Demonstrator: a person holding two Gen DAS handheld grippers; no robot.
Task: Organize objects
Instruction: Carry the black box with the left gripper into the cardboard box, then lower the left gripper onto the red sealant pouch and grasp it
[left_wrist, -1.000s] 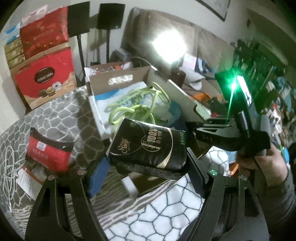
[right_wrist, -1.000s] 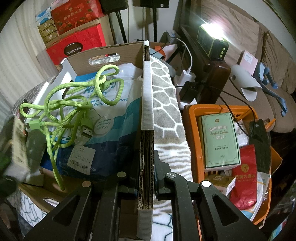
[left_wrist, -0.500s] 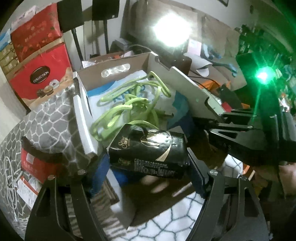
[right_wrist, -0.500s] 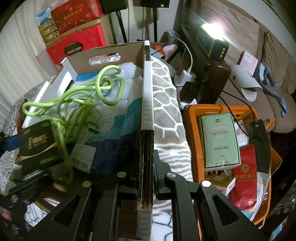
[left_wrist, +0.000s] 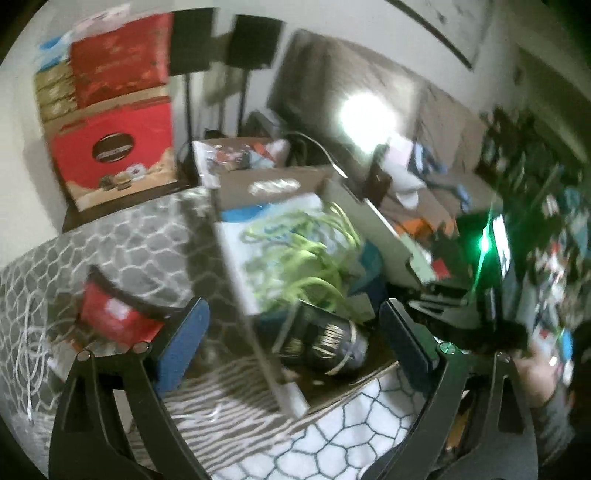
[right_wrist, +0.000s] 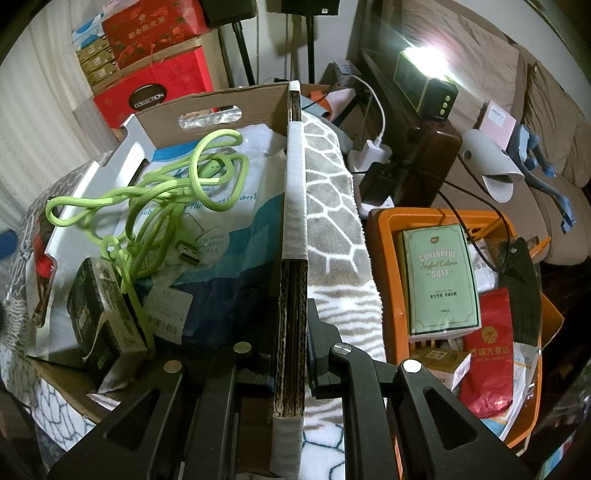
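1. Left tool (left_wrist: 291, 343): jaws spread wide, just been opening, pads clear of everything. View is blurred.
2. Black tissue pack (right_wrist: 103, 314) lies in the near corner of the cardboard box (right_wrist: 229, 107), tilted on its side against the box's near wall. In the left view the same pack (left_wrist: 325, 343) sits beyond and between the spread pads, not touched.
3. Green cable (right_wrist: 155, 206), looped and tangled, rests on a white-and-blue bag (right_wrist: 229, 258) that fills most of the box; one strand runs down beside the tissue pack.
4. Right tool (right_wrist: 290, 354): jaws pressed together, pinching the box's right-hand wall edge-on.
5. Box sits on a grey-and-white patterned blanket (right_wrist: 328, 206).
6. Right of the blanket, an orange basket (right_wrist: 384, 236) holds a pale green tissue pack (right_wrist: 439, 280) and a red pouch (right_wrist: 487, 354).
7. Red gift boxes (right_wrist: 162, 77) are stacked against the far wall.
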